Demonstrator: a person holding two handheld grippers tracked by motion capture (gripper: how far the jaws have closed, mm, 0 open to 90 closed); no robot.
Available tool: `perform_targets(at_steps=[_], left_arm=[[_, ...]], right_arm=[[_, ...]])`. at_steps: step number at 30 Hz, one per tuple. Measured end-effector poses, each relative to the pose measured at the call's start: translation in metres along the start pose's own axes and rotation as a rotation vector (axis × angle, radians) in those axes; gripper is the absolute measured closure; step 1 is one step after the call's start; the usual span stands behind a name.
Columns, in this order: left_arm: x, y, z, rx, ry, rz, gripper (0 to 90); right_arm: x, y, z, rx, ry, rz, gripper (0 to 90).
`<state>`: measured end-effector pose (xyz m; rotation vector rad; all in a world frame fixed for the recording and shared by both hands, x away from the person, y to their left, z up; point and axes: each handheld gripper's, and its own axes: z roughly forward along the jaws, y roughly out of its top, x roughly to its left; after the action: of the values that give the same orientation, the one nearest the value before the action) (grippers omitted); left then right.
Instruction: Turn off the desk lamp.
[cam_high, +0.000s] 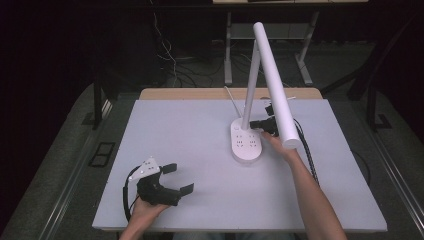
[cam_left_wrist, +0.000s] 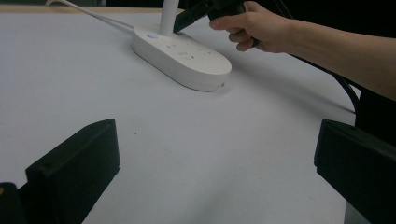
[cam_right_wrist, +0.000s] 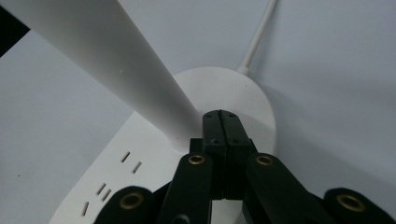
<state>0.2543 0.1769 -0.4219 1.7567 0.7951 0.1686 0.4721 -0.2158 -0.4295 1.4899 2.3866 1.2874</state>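
A white desk lamp stands at the table's back middle. Its oval base (cam_high: 246, 145) carries socket slots (cam_right_wrist: 105, 191), and a slanted stem (cam_high: 250, 85) holds up a long white light bar (cam_high: 274, 85). My right gripper (cam_high: 257, 124) is shut with nothing between its jaws. Its tips (cam_right_wrist: 221, 116) sit at the foot of the stem (cam_right_wrist: 116, 56), on or just above the base (cam_right_wrist: 224, 88). My left gripper (cam_high: 179, 178) rests open near the front left of the table, empty, pointing toward the lamp base (cam_left_wrist: 187, 58). A small round button (cam_left_wrist: 152, 35) lies beside the stem.
A white cable (cam_right_wrist: 259, 35) runs from the base's back end toward the far edge of the white table (cam_high: 200, 130). My right gripper's black cable (cam_high: 307, 150) trails along the table's right side. The light bar overhangs my right hand (cam_left_wrist: 261, 28).
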Motion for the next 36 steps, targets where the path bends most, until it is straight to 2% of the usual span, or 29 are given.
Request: perform_targets(at_steps=[9,13,17,25,31,36], left_arm=[[0.002,0.0,-0.002,-0.006,0.005,-0.005,0.0],[0.002,0.0,-0.002,-0.008,0.005,-0.004,0.0],[0.001,0.0,-0.002,-0.008,0.006,-0.007,0.0],[0.001,0.0,-0.003,-0.008,0.009,-0.002,0.0],[0.001,0.0,-0.002,-0.006,0.008,-0.002,0.0],[0.0,0.0,-0.001,-0.005,0.007,0.0,0.0]], right_arm=[[-0.001,0.001,-0.001,-0.005,0.011,0.015,90.0],[0.0,0.001,-0.003,0.008,0.004,0.002,90.0],[0.004,0.002,-0.008,-0.001,0.003,-0.015,90.0],[0.006,0.007,-0.025,-0.025,-0.002,-0.007,89.9],[0.006,0.008,-0.041,-0.043,-0.003,-0.024,89.8],[0.009,0.007,-0.058,-0.054,-0.006,-0.043,83.8]])
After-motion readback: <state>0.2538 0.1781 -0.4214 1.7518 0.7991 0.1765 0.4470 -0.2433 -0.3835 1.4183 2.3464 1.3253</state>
